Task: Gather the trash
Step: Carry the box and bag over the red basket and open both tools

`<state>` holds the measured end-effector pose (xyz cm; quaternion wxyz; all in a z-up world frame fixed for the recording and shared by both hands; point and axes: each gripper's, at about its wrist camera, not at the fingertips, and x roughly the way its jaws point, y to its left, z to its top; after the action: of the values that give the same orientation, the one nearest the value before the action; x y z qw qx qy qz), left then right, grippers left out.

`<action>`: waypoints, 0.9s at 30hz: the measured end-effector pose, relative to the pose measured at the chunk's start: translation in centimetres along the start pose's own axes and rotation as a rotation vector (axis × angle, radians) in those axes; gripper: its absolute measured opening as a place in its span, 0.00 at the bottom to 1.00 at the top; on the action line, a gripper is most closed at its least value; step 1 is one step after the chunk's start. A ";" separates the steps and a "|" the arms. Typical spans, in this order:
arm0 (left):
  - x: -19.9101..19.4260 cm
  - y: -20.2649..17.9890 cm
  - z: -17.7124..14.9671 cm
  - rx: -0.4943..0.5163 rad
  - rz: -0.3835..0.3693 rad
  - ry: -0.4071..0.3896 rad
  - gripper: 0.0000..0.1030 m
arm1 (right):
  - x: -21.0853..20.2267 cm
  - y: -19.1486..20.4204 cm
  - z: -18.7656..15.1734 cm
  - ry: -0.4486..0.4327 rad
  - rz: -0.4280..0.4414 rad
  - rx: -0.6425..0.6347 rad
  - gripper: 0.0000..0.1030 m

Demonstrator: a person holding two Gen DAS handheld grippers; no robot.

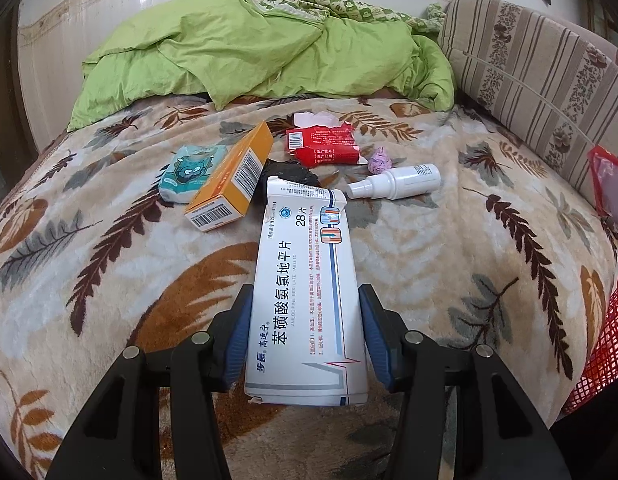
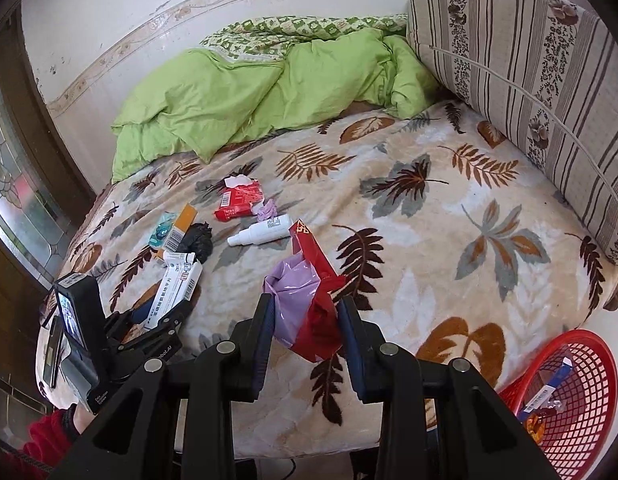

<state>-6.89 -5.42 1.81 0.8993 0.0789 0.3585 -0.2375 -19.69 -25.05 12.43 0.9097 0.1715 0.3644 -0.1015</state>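
Note:
My left gripper (image 1: pixel 307 332) is shut on a long white medicine box (image 1: pixel 305 280), lifted over the leaf-patterned blanket; the box (image 2: pixel 175 286) and left gripper (image 2: pixel 159 322) also show in the right wrist view. My right gripper (image 2: pixel 307 328) is shut on a crumpled red and lilac wrapper (image 2: pixel 309 304), held above the bed. On the blanket lie an orange box (image 1: pixel 233 182), a teal tissue pack (image 1: pixel 189 174), a black crumpled bag (image 1: pixel 291 174), a red packet (image 1: pixel 323 146), a lilac paper wad (image 1: pixel 381 160) and a white spray bottle (image 1: pixel 397 182).
A red mesh basket (image 2: pixel 585 400) with some trash in it stands on the floor by the bed's near right corner. A green duvet (image 1: pixel 249 52) is heaped at the far side. A striped cushion (image 1: pixel 541 72) leans along the right. A red sleeve (image 2: pixel 41 440) shows lower left.

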 end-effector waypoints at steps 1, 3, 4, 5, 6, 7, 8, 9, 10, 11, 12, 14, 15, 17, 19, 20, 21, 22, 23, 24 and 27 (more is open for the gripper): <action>0.0 0.0 0.0 0.002 0.001 -0.002 0.49 | 0.0 0.0 0.0 -0.001 0.001 0.003 0.33; -0.1 0.0 0.0 0.003 -0.001 -0.007 0.49 | -0.1 -0.1 0.0 0.000 0.004 0.007 0.33; -0.2 0.0 0.0 0.001 -0.003 -0.009 0.49 | 0.0 -0.1 0.0 -0.001 0.005 0.009 0.33; -0.2 0.1 0.1 -0.003 -0.002 -0.011 0.49 | 0.0 -0.1 0.0 -0.001 0.007 0.011 0.33; -0.3 0.2 0.1 -0.006 -0.004 -0.012 0.49 | 0.0 -0.1 0.0 0.000 0.012 0.016 0.33; -0.4 0.3 0.1 -0.013 -0.008 -0.014 0.49 | 0.0 -0.1 0.0 -0.001 0.015 0.017 0.33; -0.4 0.4 0.1 -0.020 -0.010 -0.016 0.49 | 0.0 0.0 -0.1 -0.003 0.019 0.018 0.33; -0.5 0.4 0.2 -0.025 -0.009 -0.020 0.49 | 0.1 0.0 -0.1 -0.006 0.025 0.020 0.33; -0.5 0.4 0.3 -0.031 -0.008 -0.025 0.48 | 0.1 0.0 -0.1 -0.009 0.032 0.023 0.33; -0.6 0.5 0.4 -0.037 -0.011 -0.031 0.48 | 0.2 0.0 -0.2 -0.013 0.044 0.029 0.33; -0.9 0.6 0.5 -0.045 -0.015 -0.041 0.49 | 0.3 -0.1 -0.3 -0.016 0.056 0.037 0.33; -1.2 0.8 0.5 -0.056 -0.019 -0.049 0.49 | 0.6 -0.4 -0.5 -0.019 0.076 0.054 0.33; -1.5 1.0 0.6 -0.066 -0.030 -0.055 0.48 | 1.1 -0.8 -0.7 -0.016 0.087 0.072 0.33; -1.8 1.2 0.8 -0.077 -0.047 -0.064 0.49 | 1.7 -1.3 -1.0 -0.008 0.108 0.098 0.34; -1.9 1.4 0.9 -0.084 -0.053 -0.066 0.49 | 2.4 -1.6 -1.2 -0.005 0.115 0.104 0.33; -1.8 1.4 1.0 -0.091 -0.073 -0.061 0.49 | 2.7 -1.7 -1.2 -0.003 0.125 0.108 0.33; -1.9 1.4 1.0 -0.095 -0.084 -0.059 0.48 | 3.1 -1.8 -1.2 -0.001 0.145 0.115 0.34; -2.0 1.3 1.0 -0.092 -0.088 -0.058 0.48 | 3.2 -1.8 -1.2 0.000 0.158 0.120 0.33; -2.1 1.1 0.9 -0.085 -0.091 -0.056 0.48 | 3.4 -1.8 -1.2 -0.001 0.173 0.128 0.33; -2.2 0.9 0.8 -0.078 -0.097 -0.054 0.48 | 3.5 -1.8 -1.1 -0.004 0.186 0.132 0.33; -3.1 0.1 0.5 -0.058 -0.125 -0.054 0.49 | 4.0 -1.6 -1.3 0.002 0.210 0.133 0.33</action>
<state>-8.47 -4.38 4.31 0.8940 0.0237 0.3451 -0.2848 -18.11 -26.25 8.40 0.9014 0.2689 0.3380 -0.0295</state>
